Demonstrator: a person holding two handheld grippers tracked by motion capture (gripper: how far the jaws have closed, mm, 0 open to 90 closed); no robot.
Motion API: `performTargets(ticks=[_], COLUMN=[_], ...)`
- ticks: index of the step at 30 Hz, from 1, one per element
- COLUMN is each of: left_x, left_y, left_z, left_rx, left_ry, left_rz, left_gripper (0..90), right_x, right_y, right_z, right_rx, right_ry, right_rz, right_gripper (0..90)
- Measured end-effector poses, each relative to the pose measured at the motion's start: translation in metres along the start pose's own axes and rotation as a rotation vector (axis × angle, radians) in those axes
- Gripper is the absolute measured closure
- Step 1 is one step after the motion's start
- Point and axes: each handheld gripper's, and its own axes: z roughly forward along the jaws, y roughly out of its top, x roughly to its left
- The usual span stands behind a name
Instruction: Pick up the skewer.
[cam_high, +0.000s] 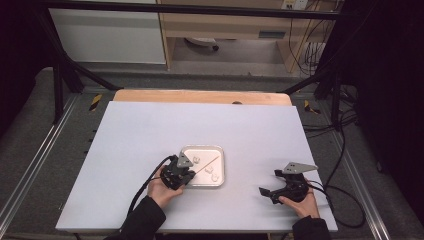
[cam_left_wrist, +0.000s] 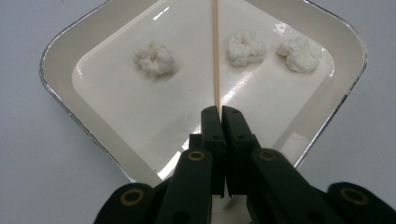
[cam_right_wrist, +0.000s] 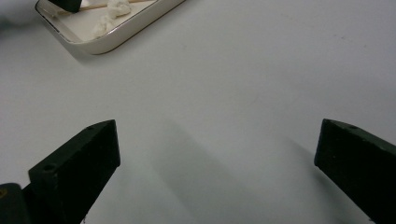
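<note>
Left fingers (cam_left_wrist: 219, 114) clamped on one skewer (cam_left_wrist: 215, 51), right fingers (cam_right_wrist: 217, 154) apart — three marshmallows (cam_left_wrist: 153, 58), one tray (cam_left_wrist: 60, 51).

no readable text, labels, brands or numbers anywhere, tray, table and tools all unmarked

I am counting three white fluffy lumps (cam_left_wrist: 153, 58) lying in one square white tray (cam_left_wrist: 60, 51), one thin wooden skewer (cam_left_wrist: 215, 51), and two handheld grippers.

Tray (cam_left_wrist: 60, 74): glossy cream enamel look, thin metallic rim. Skewer (cam_left_wrist: 215, 51): pale bare wood, matt. 3 white lumps (cam_left_wrist: 154, 58), 12 o'clock: soft, fluffy, matt. Table (cam_high: 140, 130): smooth, matt, pale. Gripper jaws: black matt plastic.
</note>
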Motion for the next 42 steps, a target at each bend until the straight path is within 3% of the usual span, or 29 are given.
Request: performTargets(ticks=[5,21,33,40,42], left_x=[0.001,0.003,0.006,0.005,0.004], left_y=[-0.002,-0.001,-0.001,0.000,0.000], left_z=[0.000,-0.017,-0.028,-0.033,-0.034], left_rx=[-0.019,-0.122,-0.144,-0.157,-0.158], left_ry=[-0.014,-0.006,-0.014,-0.019,-0.022], left_rz=[-0.013,-0.042,-0.050,-0.047,-0.046], left_gripper=[88.6,88.9,88.8,88.8,88.8], right_x=[0.000,0.000,0.002,0.006,0.009], right_y=[0.000,0.000,0.001,0.005,0.007], right_z=[0.000,0.000,0.000,0.001,0.002], right_rx=[0.001,-0.001,-0.002,-0.012,-0.007], right_ry=[0.000,0.002,-0.003,-0.016,-0.029], right_rz=[-0.001,-0.004,-0.010,-0.033,-0.062], right_gripper=[0.7,0.7,0.7,0.6,0.6])
